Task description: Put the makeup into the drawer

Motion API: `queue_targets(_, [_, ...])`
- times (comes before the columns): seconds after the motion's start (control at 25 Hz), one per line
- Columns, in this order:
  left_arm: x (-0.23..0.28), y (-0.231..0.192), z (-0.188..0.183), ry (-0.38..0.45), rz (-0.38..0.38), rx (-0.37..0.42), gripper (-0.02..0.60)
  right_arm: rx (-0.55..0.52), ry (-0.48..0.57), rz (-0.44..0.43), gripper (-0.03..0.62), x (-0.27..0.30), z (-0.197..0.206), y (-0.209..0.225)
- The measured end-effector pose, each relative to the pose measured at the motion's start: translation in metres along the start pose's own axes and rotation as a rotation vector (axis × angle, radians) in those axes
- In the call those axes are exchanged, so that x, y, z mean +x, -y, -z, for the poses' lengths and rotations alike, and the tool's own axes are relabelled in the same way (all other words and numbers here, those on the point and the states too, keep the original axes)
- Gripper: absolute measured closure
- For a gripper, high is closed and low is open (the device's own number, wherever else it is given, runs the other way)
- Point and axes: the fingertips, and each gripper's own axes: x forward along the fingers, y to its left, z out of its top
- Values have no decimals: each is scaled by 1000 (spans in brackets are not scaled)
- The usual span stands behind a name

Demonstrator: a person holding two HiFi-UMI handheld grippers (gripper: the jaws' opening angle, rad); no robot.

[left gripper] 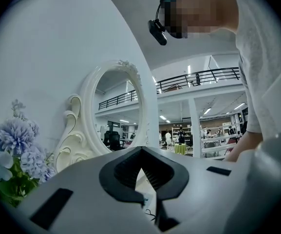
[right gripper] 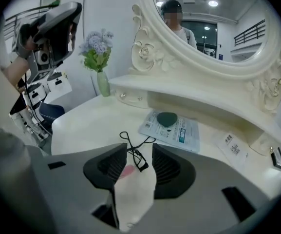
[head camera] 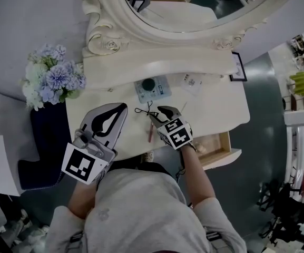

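Right gripper (right gripper: 139, 152) jaws released around black eyelash curler (right gripper: 136, 152) on dressing table (right gripper: 89, 123); left gripper (head camera: 121, 108) clenched, empty.

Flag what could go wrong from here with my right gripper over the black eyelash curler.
1. The eyelash curler is thin and lies flat on the tabletop, showing in the gap of the right gripper's open jaws. Closing may catch only a wire loop, so it could twist or slip out.
2. The pink stick lies right by those jaws near the table's front edge. It may get pinched too, or be knocked off.
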Motion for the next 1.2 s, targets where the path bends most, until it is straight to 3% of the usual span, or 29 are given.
queue_targets(0.36, [-6, -11, 5, -5, 10, 1, 571, -13, -117, 7, 437, 23, 26, 0])
queue_targets(0.52, [-8, -16, 7, -10, 9, -7, 571, -43, -115, 5, 493, 24, 24, -6])
queue_targets(0.68, [-7, -17, 10, -9, 16, -5, 571, -83, -89, 22, 549, 24, 20, -7])
queue_targets(0.84, [-3, -13, 13, -9, 26, -8, 571, -93, -64, 12, 551, 19, 14, -13])
queue_targets(1.2, [14, 14, 5, 3, 47, 9, 571, 30, 127, 32, 551, -31, -13, -11])
